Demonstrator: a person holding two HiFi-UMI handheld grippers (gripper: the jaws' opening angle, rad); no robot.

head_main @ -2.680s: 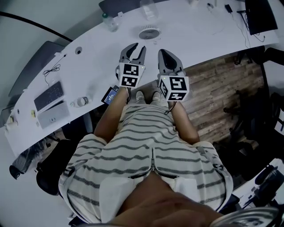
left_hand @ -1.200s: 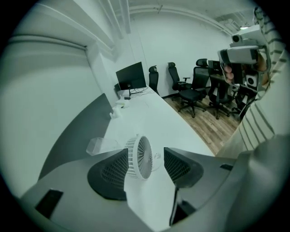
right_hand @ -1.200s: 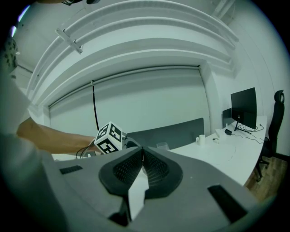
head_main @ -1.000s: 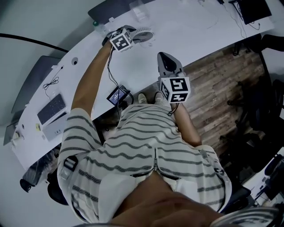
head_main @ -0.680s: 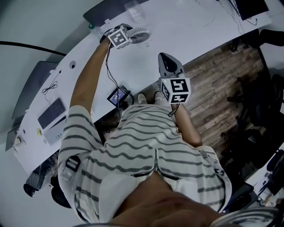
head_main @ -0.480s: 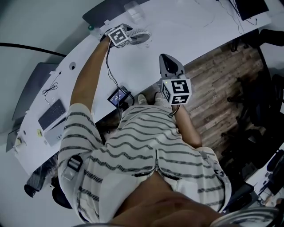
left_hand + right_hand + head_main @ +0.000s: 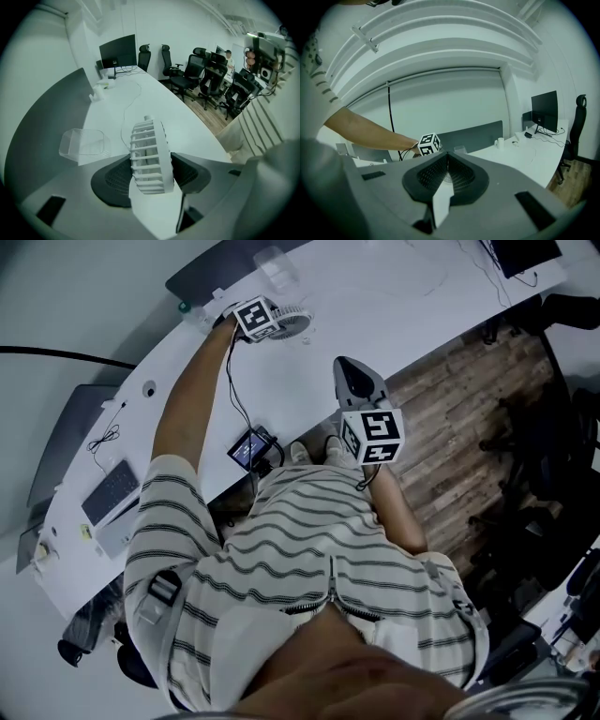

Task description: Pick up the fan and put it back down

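The left tool is stretched out over the far side of the table and tipped steeply down. Its jaws have just been opening to about as wide as they go. The white fan stands between them, seen edge-on, with dark pads close on either flank. From here I can't quite tell whether they brush the ribbed cage, but they don't look to be pressing. I'd call the fan unheld, resting on the table with the pick-up not yet made. The right tool hangs near the person's waist, jaws together with nothing in them, and takes no part. Beyond the fan a thin white cord trails off across the table, and a clear tub sits near its left side. The trouble I'd watch for is the fit: the fan fills most of the gap, so a slightly crooked descent could land a pad on the cage and tip or shove the fan. If the jaws close on the slatted, rounded rim off-centre, it may twist or slide out on the lift. The cord could also snag or drag as the fan rises, and a sideways slip might knock the tub.
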